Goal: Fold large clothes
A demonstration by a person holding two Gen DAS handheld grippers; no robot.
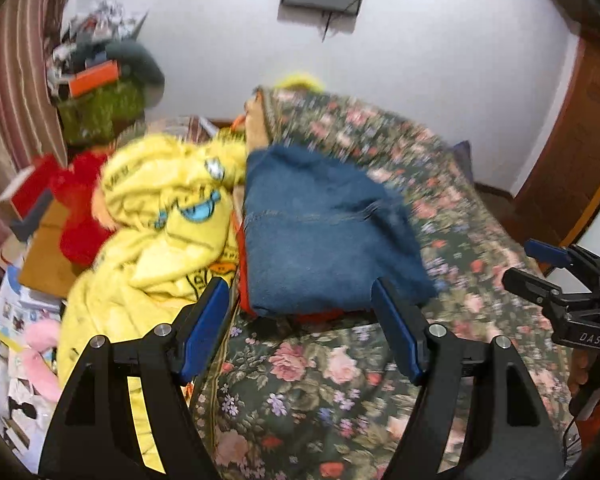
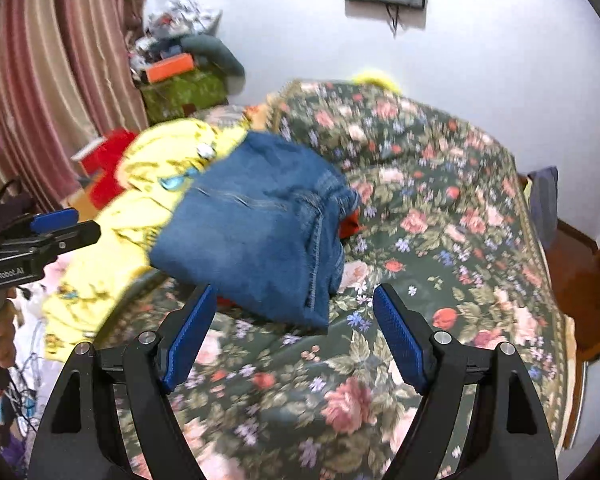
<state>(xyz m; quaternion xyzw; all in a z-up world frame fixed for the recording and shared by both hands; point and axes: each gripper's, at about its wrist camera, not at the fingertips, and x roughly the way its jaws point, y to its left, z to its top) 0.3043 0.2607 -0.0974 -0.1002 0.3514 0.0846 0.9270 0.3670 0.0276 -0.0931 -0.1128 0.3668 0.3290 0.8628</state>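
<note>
Nearest the lens: left claw (image 1: 298, 320), blue pads spread apart, nothing between them. Left of the folded jeans (image 1: 324, 232), a crumpled yellow garment (image 1: 168, 224) with cartoon print (lettering too blurred to read). Jeans resting folded on the floral bedspread (image 1: 300, 392) over something orange, likely just set down as a finished fold. Right of the jeans, right claw (image 2: 294, 316) likewise wide apart and empty. Legible: "DAS" on one claw body, "GenRobot.AI" on the other.
</note>
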